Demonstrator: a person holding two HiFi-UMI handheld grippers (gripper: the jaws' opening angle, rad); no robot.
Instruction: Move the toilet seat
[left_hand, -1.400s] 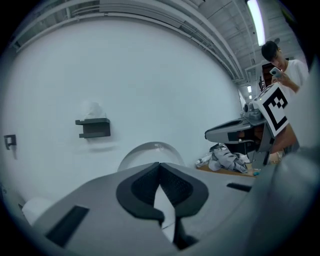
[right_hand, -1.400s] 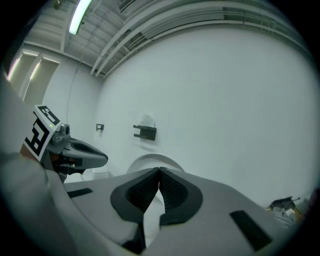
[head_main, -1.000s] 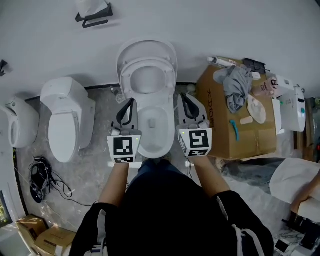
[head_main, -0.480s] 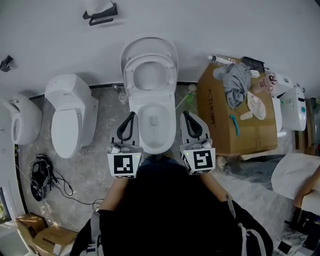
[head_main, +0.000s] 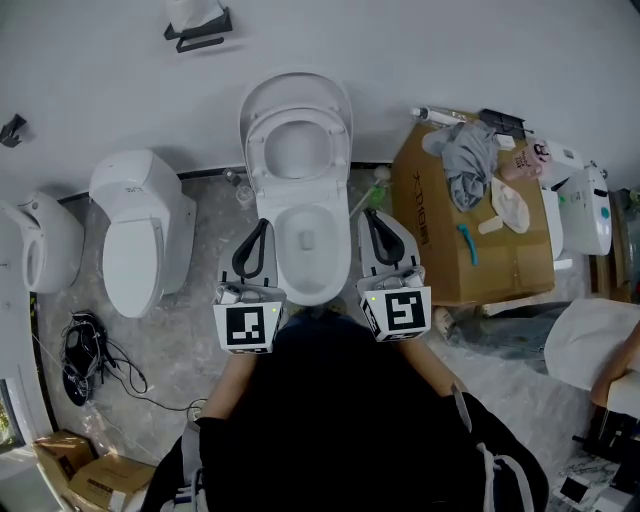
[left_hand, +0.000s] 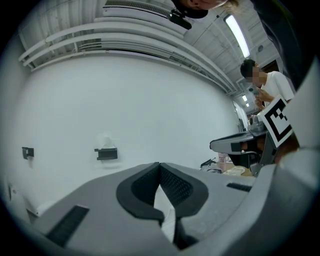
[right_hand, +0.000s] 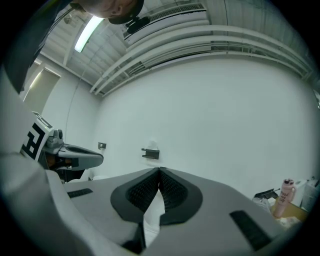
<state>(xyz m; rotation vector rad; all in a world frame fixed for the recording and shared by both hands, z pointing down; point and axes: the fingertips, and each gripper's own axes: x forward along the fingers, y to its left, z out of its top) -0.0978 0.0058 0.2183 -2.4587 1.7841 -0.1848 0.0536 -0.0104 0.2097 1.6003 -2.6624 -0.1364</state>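
Jaws on both grippers are closed, tips meeting with nothing between them. The left gripper (head_main: 264, 228) is held just beside the left rim of the white ceramic toilet bowl (head_main: 300, 296), the right gripper (head_main: 367, 216) just beside its right rim, and neither touches the seat. The white oval plastic toilet seat (head_main: 256, 152) stands raised against its white lid (head_main: 295, 88) at the wall edge of the grey marbled floor (head_main: 200, 330). Its long axis runs upright along the wall, hinge end down at the bowl. Dark print on the brown cardboard box (head_main: 430, 240) is too small to read
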